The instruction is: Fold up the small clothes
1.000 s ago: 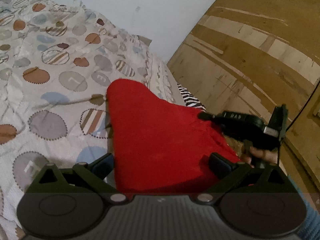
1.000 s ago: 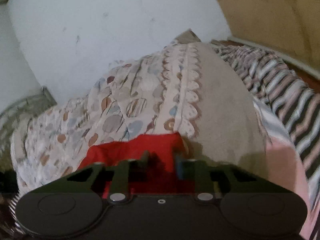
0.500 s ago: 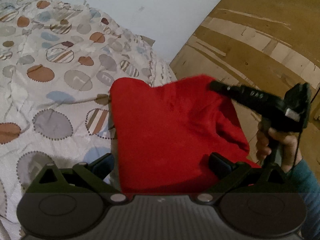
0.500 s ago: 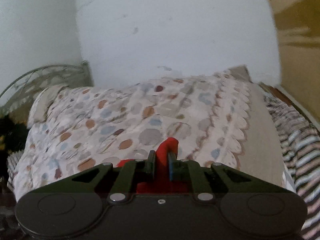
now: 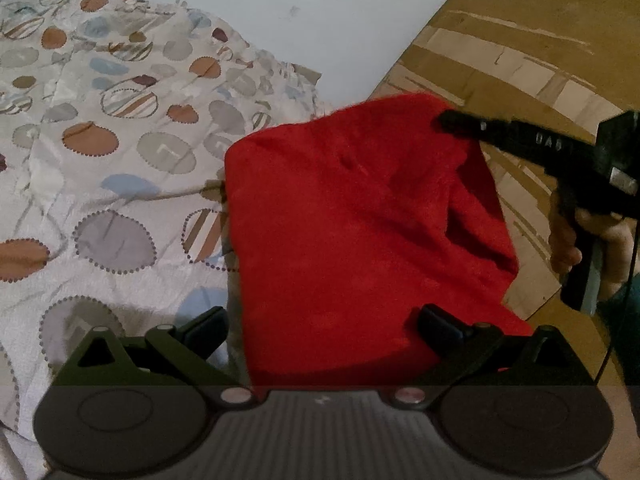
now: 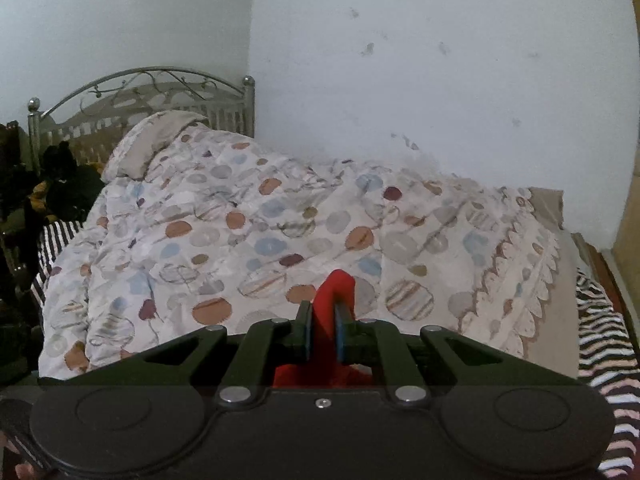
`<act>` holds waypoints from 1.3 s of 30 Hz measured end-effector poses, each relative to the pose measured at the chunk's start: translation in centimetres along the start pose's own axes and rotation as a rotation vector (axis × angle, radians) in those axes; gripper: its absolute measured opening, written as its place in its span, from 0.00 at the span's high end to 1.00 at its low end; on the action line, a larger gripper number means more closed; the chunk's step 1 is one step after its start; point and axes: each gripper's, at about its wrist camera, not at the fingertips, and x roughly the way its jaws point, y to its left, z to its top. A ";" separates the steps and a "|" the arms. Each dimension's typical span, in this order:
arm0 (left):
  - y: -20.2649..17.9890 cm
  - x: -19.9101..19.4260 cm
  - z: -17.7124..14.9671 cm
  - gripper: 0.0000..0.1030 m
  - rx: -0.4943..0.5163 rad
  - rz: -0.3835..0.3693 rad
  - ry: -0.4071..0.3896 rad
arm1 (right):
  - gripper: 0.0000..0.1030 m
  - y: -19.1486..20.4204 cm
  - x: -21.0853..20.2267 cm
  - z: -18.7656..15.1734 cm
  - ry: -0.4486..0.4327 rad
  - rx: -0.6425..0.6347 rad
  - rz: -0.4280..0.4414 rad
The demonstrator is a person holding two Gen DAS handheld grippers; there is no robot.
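**Two grippers, one red garment raised over the bed**

Two grippers work a single red garment (image 5: 352, 232) above a bed whose bedspread (image 5: 100, 168) is printed with brown, blue and grey circles. The right gripper (image 6: 323, 330) has its jaws clamped on a bunched fold of the red cloth, which pokes up between the blue pads. From the left wrist view the same tool (image 5: 448, 124) pinches the far upper corner of the garment, lifting it so the cloth hangs in a slanted sheet; a hand (image 5: 568, 240) grips its handle at the right edge.

The left gripper (image 5: 320, 324) sits at the garment's near edge with its jaws wide apart, the red cloth lying between them without being pinched.

Behind the bedspread stand a pale wall (image 6: 440, 80), a metal headboard (image 6: 140, 92) and a pillow (image 6: 156, 140). A striped blanket (image 6: 604, 340) lies along the right side of the bed, and a brown wooden panel (image 5: 540, 40) fills the upper right of the left wrist view.
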 end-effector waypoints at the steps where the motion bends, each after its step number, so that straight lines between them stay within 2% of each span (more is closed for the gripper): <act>1: -0.1 0.0 0.0 0.00 0.007 0.003 0.004 | 0.89 -0.4 -0.1 -0.5 0.009 0.007 -0.012; 8: -1.4 0.7 -0.7 0.00 0.064 0.017 0.021 | 0.89 -5.4 -0.7 -7.3 0.063 0.190 -0.133; 10: -1.8 1.0 -0.8 0.00 0.072 0.021 0.028 | 0.87 -6.7 -0.6 -9.8 0.074 0.260 -0.165; 11: -1.9 1.1 -0.9 0.00 0.076 0.024 0.028 | 0.83 -7.2 -0.5 -10.8 0.073 0.296 -0.173; 13: -2.0 1.3 -1.1 0.00 0.085 0.027 0.029 | 0.72 -8.4 -0.6 -12.9 0.063 0.397 -0.179; 14: -2.0 1.3 -1.2 0.00 0.086 0.027 0.027 | 0.57 -8.9 -0.7 -13.6 0.052 0.447 -0.170; 15: -2.0 1.3 -1.3 0.00 0.085 0.025 0.026 | 0.38 -9.4 -1.0 -14.3 0.035 0.513 -0.159; 17: -1.8 1.5 -1.5 0.00 0.079 0.018 0.028 | 0.24 -10.3 -1.3 -15.4 -0.003 0.630 -0.119; 18: -1.8 1.6 -1.6 0.00 0.074 0.014 0.029 | 0.22 -10.6 -1.4 -15.8 -0.018 0.675 -0.086; 20: -1.5 1.7 -1.9 0.00 0.069 0.007 0.031 | 0.20 -10.8 -1.1 -16.4 -0.023 0.730 -0.044; 25: -0.9 1.9 -2.4 0.00 0.035 -0.020 0.036 | 0.20 -9.2 0.9 -16.9 0.021 0.706 -0.031; 28: -0.5 2.0 -2.4 0.00 0.012 -0.036 0.039 | 0.21 -8.3 2.0 -17.8 0.029 0.709 -0.052; 34: -0.2 1.9 -2.0 0.00 0.005 -0.052 0.034 | 0.23 -7.9 2.2 -19.9 -0.044 0.749 -0.055; 39: 0.0 0.8 -0.5 0.00 -0.003 -0.081 -0.026 | 0.32 -7.5 2.0 -19.6 -0.051 0.732 -0.076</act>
